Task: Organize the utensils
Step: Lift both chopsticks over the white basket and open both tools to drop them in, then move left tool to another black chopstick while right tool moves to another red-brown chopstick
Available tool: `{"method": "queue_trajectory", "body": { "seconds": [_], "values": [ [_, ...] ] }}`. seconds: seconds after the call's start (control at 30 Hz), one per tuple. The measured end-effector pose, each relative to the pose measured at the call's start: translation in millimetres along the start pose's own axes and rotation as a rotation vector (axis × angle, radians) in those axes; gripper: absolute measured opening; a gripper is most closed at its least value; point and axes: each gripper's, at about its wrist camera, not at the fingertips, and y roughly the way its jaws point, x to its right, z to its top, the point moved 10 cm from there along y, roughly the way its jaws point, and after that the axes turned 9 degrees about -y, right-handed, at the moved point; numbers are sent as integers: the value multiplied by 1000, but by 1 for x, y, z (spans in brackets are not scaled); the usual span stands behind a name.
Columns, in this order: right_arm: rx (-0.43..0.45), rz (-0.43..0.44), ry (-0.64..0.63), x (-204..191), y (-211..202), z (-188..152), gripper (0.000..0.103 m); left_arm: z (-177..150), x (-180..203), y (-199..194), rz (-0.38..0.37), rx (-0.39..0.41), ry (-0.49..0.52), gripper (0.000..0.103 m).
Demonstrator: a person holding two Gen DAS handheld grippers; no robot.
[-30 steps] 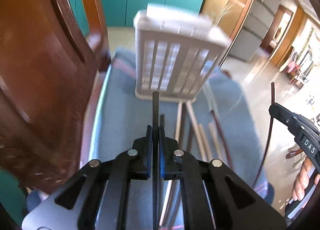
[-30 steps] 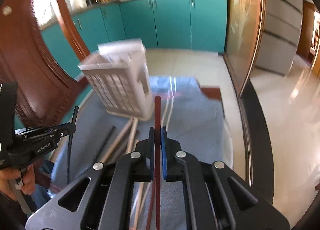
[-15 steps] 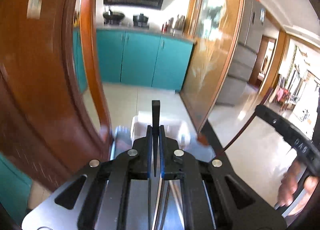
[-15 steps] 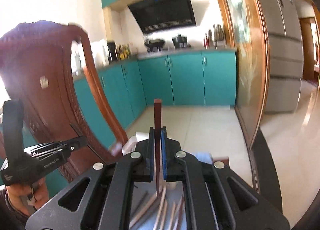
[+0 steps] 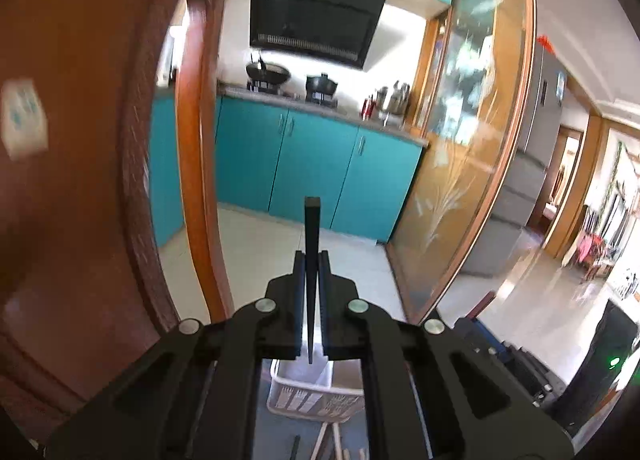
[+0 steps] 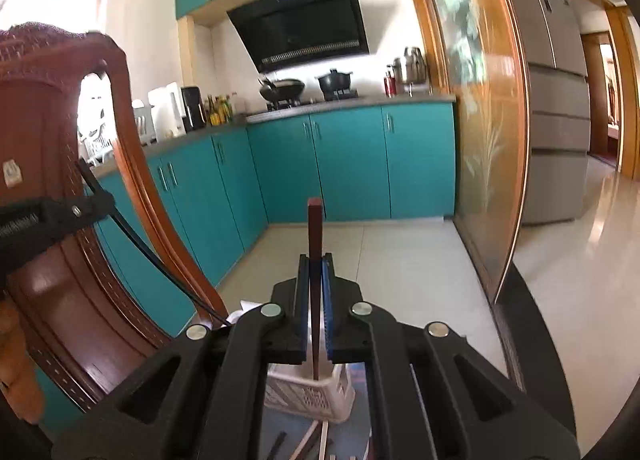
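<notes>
My left gripper (image 5: 311, 260) is shut on a black chopstick (image 5: 311, 227) that stands upright between its jaws. Below it, seen through the gripper frame, is the white slotted basket (image 5: 304, 400) on the blue cloth. My right gripper (image 6: 315, 262) is shut on a dark red chopstick (image 6: 314, 227), its lower tip just above the same basket (image 6: 316, 396). Loose chopsticks (image 6: 308, 440) lie on the cloth in front of the basket. In the right wrist view the left gripper (image 6: 96, 199) shows at the left edge, its black chopstick (image 6: 160, 264) slanting down toward the basket.
A carved wooden chair back (image 5: 80, 179) rises close on the left. Teal kitchen cabinets (image 6: 352, 163) and a stove with pots stand behind. A glass sliding door (image 5: 472, 179) and a grey fridge (image 6: 556, 99) are to the right.
Both grippers have risen and tipped upward with their chopsticks. The basket has dropped from mid-frame to beneath the grippers, and the kitchen wall has come into sight.
</notes>
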Motion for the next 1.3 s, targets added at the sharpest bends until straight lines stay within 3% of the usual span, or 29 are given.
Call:
{"method": "queue_trajectory", "body": {
  "seconds": [0.17,0.27,0.3,0.33,0.47,0.57,0.63,0.77,0.83,0.97,1.07,1.13,1.3],
  "values": [
    [-33,3,5,3,1,-23,10,-46,-13,31,29,-96,10,7],
    [-23,5,6,5,-10,-27,26,-64,-13,32,33,-116,32,7],
    [-14,11,10,5,-17,-29,36,-67,-12,32,33,-117,38,7],
    [1,14,15,7,-27,-31,41,-71,-11,29,29,-113,50,9],
    [86,32,20,14,-70,-47,45,-88,-11,4,12,-87,84,13],
    [78,11,29,28,-87,-81,48,-106,-16,-20,-10,-82,95,22],
    [9,-23,45,39,-85,-113,48,-124,-21,-30,-8,-89,116,22],
    [-353,39,110,43,-44,-211,48,-182,-31,-30,-2,-212,189,25],
    [-463,50,89,33,-33,-242,48,-212,-38,-24,8,-283,212,25],
    [-583,67,22,5,-23,-280,48,-260,-57,-16,22,-412,215,25],
    [-623,54,-13,-13,-17,-289,40,-281,-69,-14,33,-471,217,26],
    [-630,68,-22,-22,-16,-289,17,-291,-71,-12,28,-502,206,28],
    [-608,123,39,-29,-20,-286,5,-308,-73,-9,13,-550,194,29]
  ]
}}
